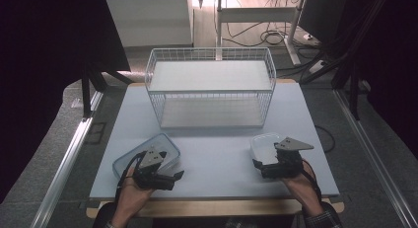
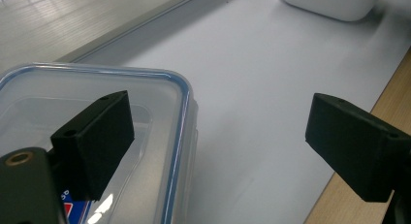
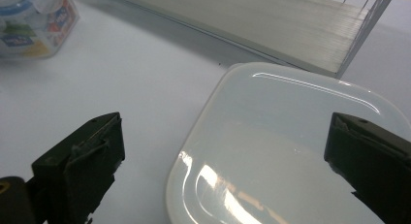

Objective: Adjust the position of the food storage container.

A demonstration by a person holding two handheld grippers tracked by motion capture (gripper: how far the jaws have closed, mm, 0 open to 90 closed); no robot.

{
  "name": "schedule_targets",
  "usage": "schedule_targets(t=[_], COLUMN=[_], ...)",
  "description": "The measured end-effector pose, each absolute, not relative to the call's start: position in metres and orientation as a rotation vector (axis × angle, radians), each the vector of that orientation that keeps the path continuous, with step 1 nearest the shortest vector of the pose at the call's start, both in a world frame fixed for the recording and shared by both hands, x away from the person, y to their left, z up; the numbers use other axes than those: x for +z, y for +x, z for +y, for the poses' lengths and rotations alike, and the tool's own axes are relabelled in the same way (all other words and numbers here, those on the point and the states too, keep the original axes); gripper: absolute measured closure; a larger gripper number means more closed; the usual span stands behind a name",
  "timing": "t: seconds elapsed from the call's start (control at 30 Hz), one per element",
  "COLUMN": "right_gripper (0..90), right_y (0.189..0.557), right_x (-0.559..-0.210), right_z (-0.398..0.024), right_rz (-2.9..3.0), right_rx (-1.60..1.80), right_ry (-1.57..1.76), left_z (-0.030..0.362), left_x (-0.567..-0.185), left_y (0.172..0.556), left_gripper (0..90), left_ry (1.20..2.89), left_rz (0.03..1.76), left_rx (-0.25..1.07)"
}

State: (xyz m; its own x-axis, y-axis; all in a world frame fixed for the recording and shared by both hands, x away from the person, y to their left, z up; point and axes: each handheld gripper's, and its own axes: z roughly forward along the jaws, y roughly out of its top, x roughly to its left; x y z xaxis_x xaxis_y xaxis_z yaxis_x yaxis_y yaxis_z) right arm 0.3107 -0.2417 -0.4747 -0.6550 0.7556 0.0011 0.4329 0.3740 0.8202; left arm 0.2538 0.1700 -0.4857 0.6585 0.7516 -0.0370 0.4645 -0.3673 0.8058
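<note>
A pale blue table [image 1: 217, 154] seen from above, with a person's two forearms coming in from the bottom edge, each hand holding a black two-jaw gripper.

Toward the far side of the table stands one white wire basket [image 1: 211, 87], rectangular and open at the top, with a flat white board lying across its upper part. In the right gripper view the basket's wire corner and a pale board [image 3: 271, 25] run across the top of the picture.

Two food boxes sit on the near half of the table, well apart from each other. At the left is a clear plastic box with a blue-edged lid [image 1: 165, 146]; a printed label shows on its side in the right gripper view [image 3: 34, 20]. At the right is a white, rounded box [image 1: 263, 146], smaller and opaque.

The left gripper [image 1: 162, 178] is over the near corner of the clear box, partly covering it from above. In the left gripper view its jaws are spread wide: one jaw lies over the box lid [image 2: 145, 117], the other hangs past it, over the table's wooden front edge, nothing held between them.

The right gripper [image 1: 268, 166] sits at the near edge of the white box. In its own view the jaws are also wide apart, on either side of the white lid [image 3: 291, 151], gripping nothing.

Beyond the table are a grey floor, cables and metal rails.
</note>
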Motion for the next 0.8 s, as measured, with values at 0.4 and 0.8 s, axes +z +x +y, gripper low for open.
schedule_targets(t=[0.4,0.8], right_gripper=[1.2,35.0], right_y=[0.311,0.312], right_x=[-0.475,-0.465], right_z=[-0.243,-0.242], right_rz=[2.316,2.312], right_rx=[1.086,1.077], right_ry=[1.036,1.066], left_z=[0.173,0.171], left_x=[-0.485,-0.484], left_y=[0.256,0.254], left_gripper=[3.2,4.3], left_ry=[1.976,2.013], left_rz=[0.982,0.971], left_rx=[0.371,0.438])
